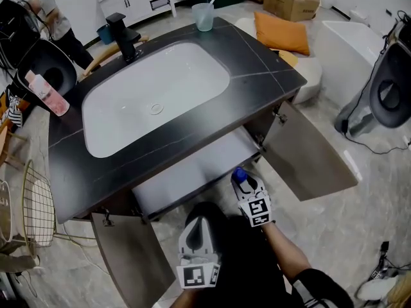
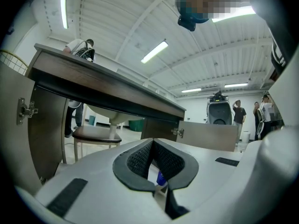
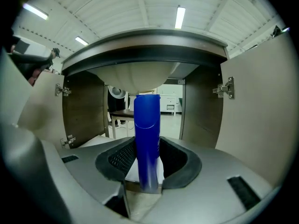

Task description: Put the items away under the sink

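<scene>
A pale-floored showroom with cardboard boxes and an orange cushion at the far side surrounds a vanity. Its dark stone surface (image 1: 257,69) carries a white sink basin (image 1: 154,101).

Beneath it the cabinet (image 1: 192,175) stands open, with the left door (image 1: 131,255) and the right door (image 1: 314,153) both swung out toward the near side. The right gripper view looks straight into it: side walls, hinges and the underside of the basin above.

The right gripper (image 1: 243,183) sits at the near lip of that opening, closed on a blue bottle (image 3: 147,139). The compartment lies directly beyond the bottle, on the far side. The bottle's long axis stands upright between the jaws, so I judge it should pass under the basin if carried straight in.

The left gripper (image 1: 199,226) hangs nearer the person and left of the right one, its jaws together at the tips with nothing clamped, so the right hand is the closer one.

The bottle is a plain, slender, saturated-blue cylinder with a curved seam near its top. A pink bottle (image 1: 48,95) and a cup (image 1: 203,16) remain on the surface.
</scene>
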A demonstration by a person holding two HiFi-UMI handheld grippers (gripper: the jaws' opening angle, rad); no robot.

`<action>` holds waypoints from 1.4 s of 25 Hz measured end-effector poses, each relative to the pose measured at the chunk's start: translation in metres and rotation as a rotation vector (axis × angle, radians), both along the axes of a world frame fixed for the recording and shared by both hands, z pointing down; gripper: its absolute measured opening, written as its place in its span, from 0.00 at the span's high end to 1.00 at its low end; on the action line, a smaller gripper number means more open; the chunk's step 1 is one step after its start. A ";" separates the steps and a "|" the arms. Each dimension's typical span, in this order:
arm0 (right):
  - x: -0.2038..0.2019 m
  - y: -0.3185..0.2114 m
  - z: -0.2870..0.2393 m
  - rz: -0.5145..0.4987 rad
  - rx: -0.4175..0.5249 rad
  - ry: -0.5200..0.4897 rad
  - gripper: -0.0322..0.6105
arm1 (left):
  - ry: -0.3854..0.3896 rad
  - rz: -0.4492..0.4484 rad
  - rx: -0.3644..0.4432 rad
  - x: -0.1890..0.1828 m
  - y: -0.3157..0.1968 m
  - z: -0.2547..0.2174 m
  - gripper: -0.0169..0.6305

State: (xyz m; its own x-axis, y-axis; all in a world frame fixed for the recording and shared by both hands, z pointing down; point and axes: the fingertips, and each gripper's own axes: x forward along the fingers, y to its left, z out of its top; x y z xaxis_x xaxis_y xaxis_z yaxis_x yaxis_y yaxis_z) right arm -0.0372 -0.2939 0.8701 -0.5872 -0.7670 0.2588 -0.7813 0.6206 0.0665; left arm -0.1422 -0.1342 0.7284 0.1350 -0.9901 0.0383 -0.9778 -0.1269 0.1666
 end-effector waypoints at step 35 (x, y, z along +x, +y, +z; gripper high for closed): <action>-0.030 -0.123 0.119 0.018 -0.092 0.047 0.71 | -0.030 -0.033 -0.061 -0.019 -0.027 0.021 0.95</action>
State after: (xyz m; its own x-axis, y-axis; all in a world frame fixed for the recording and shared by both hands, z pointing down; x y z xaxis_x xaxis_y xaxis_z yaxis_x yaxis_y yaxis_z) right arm -0.0677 -0.4166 0.9892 -0.5594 -0.7489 0.3553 -0.7895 0.6120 0.0470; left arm -0.1607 -0.1612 0.7491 0.1000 -0.9897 0.1022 -0.9860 -0.0848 0.1433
